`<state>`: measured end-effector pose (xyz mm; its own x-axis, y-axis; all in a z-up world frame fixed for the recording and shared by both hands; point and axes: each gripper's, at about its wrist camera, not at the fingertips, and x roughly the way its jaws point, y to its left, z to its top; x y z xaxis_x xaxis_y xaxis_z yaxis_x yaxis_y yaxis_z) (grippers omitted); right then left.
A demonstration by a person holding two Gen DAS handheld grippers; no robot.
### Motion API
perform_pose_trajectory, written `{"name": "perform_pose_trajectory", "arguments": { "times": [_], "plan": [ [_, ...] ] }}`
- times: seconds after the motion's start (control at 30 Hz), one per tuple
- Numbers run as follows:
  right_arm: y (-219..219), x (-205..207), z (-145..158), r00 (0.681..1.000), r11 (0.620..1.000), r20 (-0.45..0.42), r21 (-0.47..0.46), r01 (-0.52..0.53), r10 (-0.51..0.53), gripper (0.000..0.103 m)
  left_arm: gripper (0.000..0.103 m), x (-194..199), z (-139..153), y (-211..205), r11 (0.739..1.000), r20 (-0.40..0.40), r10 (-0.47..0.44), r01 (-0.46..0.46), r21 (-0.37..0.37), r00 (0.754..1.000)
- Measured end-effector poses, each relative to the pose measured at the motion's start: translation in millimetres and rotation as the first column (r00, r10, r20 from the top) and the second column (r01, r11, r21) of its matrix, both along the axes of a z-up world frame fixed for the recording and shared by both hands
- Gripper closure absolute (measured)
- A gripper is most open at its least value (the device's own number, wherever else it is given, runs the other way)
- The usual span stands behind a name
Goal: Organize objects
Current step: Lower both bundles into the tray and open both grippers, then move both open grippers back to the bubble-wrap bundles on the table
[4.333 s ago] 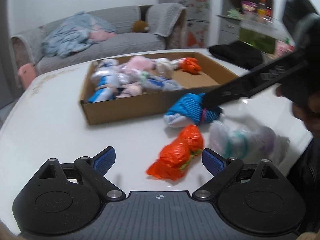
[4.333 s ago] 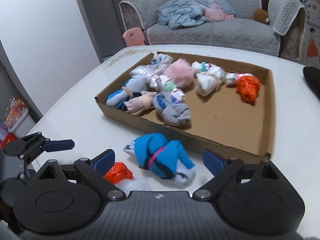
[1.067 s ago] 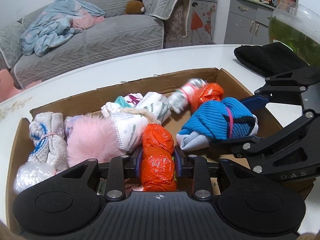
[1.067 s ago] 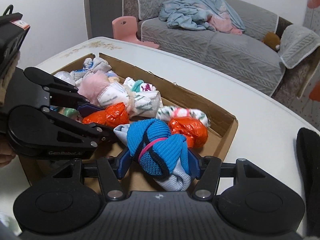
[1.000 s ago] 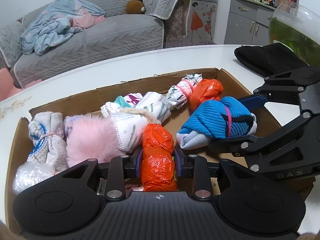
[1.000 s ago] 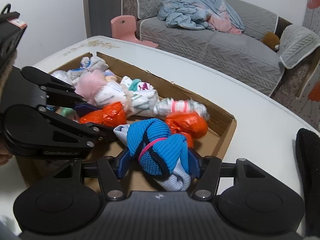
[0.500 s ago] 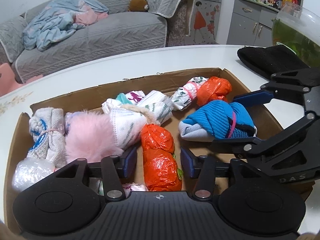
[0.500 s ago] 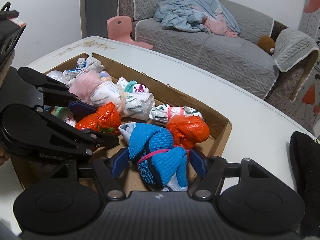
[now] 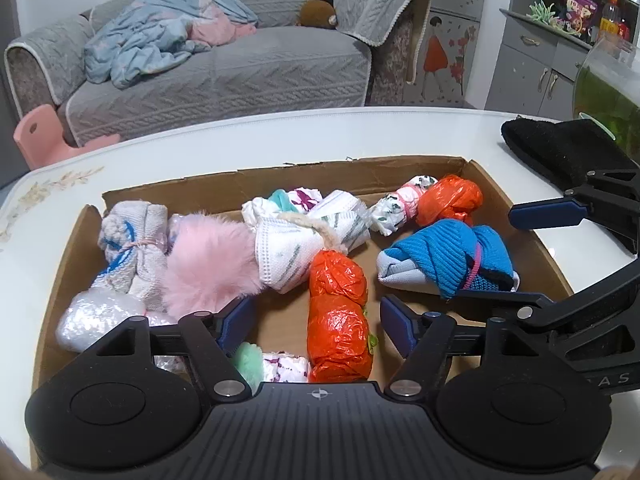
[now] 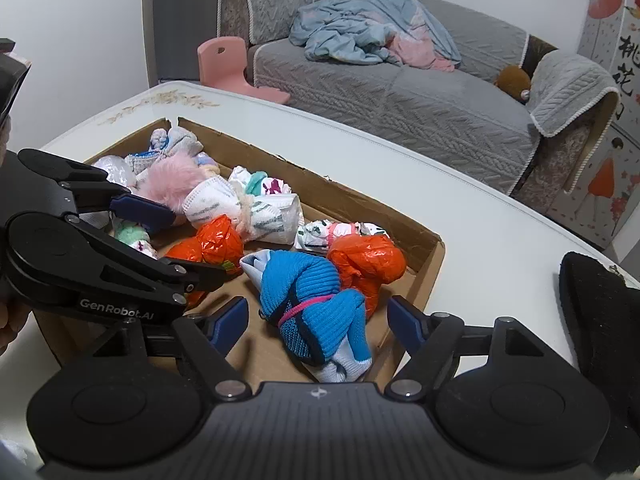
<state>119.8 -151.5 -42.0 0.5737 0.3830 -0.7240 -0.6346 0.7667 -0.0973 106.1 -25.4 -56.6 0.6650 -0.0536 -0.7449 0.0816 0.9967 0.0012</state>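
I saw the cardboard box [image 9: 520, 220] holding the orange bundle [image 9: 338, 320] and blue sock roll [image 10: 316, 312]; both grippers' jaws were wide, holding nothing.

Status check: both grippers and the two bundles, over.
Left gripper open, right gripper open. Orange bundle and blue sock bundle lying in the cardboard box, neither gripped. Nothing blocking either gripper.

Two orange bundles [image 9: 338, 316] [image 9: 450, 200], one blue bundle [image 9: 448, 258].
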Motion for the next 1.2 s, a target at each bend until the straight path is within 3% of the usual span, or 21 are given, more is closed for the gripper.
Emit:
{"name": "perform_pose_trajectory", "arguments": {
  "times": [0.47,0.63,0.97,1.2],
  "plan": [
    [1.2,-14.5,9.1,1.0,1.0,-0.002,0.015,0.018,-0.018,0.024,0.025,-20.9,17.3,1.3,1.0,0.022,0.001,-0.001,0.007,1.0],
    [2.6,-24.0,15.1,1.0,1.0,0.005,0.01,0.018,-0.018,0.018,0.017,-35.5,31.5,8.1,1.0,0.049,0.007,-0.007,-0.012,0.999],
    [-12.8,-67.2,32.5,0.999,0.997,0.032,0.072,0.03,-0.033,0.014,0.014,-90.3,59.9,27.5,0.998,0.128,0.052,-0.047,-0.039,0.99],
    [-36.1,-123.8,38.0,0.998,0.989,0.046,0.142,0.044,-0.051,0.009,0.01,-155.0,53.4,33.4,0.995,0.168,0.083,-0.071,-0.075,0.982]
  ]
}}
